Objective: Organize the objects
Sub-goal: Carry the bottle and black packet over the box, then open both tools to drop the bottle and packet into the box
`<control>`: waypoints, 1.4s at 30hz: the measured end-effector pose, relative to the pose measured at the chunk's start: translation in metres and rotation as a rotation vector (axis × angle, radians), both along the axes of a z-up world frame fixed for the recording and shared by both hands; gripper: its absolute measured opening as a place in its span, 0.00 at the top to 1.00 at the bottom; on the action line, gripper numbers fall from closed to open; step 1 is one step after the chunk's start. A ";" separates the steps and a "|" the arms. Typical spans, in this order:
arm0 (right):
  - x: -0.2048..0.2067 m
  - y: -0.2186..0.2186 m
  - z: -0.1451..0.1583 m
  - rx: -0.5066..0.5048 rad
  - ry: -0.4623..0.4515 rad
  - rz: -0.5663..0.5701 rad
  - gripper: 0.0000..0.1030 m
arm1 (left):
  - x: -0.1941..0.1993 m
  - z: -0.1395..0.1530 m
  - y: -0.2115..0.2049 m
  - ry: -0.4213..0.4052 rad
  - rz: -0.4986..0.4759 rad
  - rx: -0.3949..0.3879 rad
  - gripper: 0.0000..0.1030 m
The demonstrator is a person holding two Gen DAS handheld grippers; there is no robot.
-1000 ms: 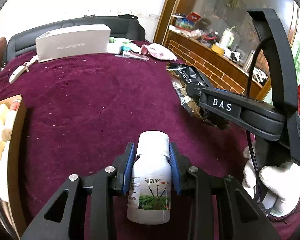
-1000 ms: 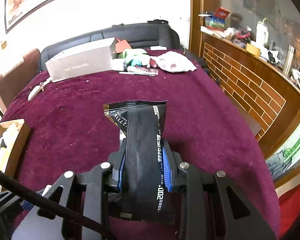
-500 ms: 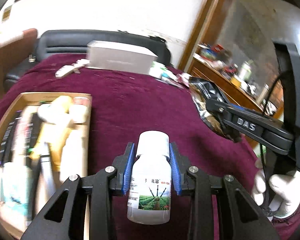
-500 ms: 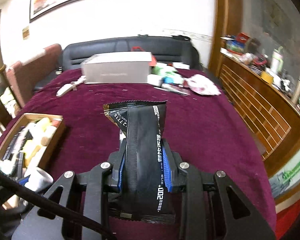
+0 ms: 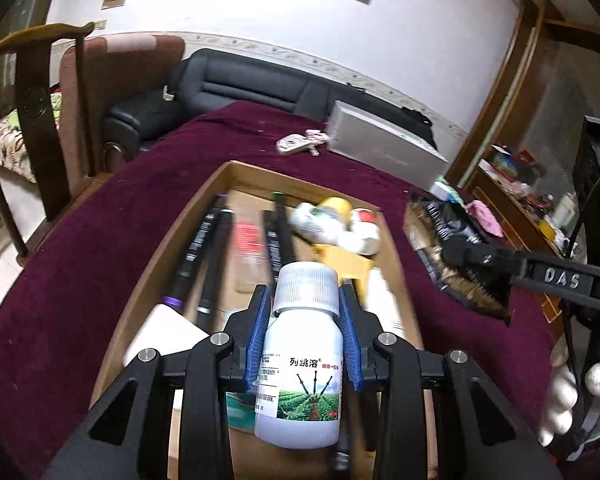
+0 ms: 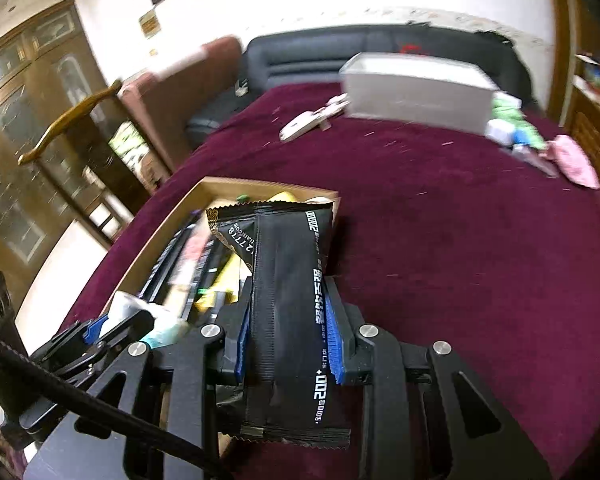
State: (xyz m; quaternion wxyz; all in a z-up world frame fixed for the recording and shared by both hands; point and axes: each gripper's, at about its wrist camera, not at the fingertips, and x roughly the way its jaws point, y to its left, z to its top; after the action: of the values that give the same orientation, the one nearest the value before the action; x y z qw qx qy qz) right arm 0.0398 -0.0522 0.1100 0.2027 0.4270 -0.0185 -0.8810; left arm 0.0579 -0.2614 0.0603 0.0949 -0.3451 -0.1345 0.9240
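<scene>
Below, cluttered box (image 5: 148,268), grey carton (image 5: 384,146) beyond.

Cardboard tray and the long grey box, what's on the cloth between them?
Left wrist view: between cardboard tray and grey box, only a white remote-like object.

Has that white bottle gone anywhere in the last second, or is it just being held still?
Yes. The white bottle, clamped in the left gripper, was over bare red cloth; now it hangs above the cardboard box, carried leftward.
</scene>
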 end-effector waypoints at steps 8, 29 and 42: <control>-0.052 -0.069 -0.030 0.021 -0.099 0.060 0.73 | -0.035 -0.009 -0.016 -0.042 0.007 -0.028 0.72; -0.100 -0.133 -0.048 0.107 -0.077 0.072 0.65 | -0.036 -0.011 -0.040 -0.067 0.044 0.086 0.48; -0.020 -0.087 0.021 0.131 0.238 0.002 0.38 | 0.028 0.041 -0.035 0.204 0.225 -0.051 0.17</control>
State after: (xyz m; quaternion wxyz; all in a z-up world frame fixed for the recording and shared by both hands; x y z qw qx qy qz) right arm 0.0200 -0.1396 0.1314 0.1761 0.3318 0.0636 -0.9246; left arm 0.0856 -0.2959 0.1013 -0.0048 -0.2344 -0.1382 0.9622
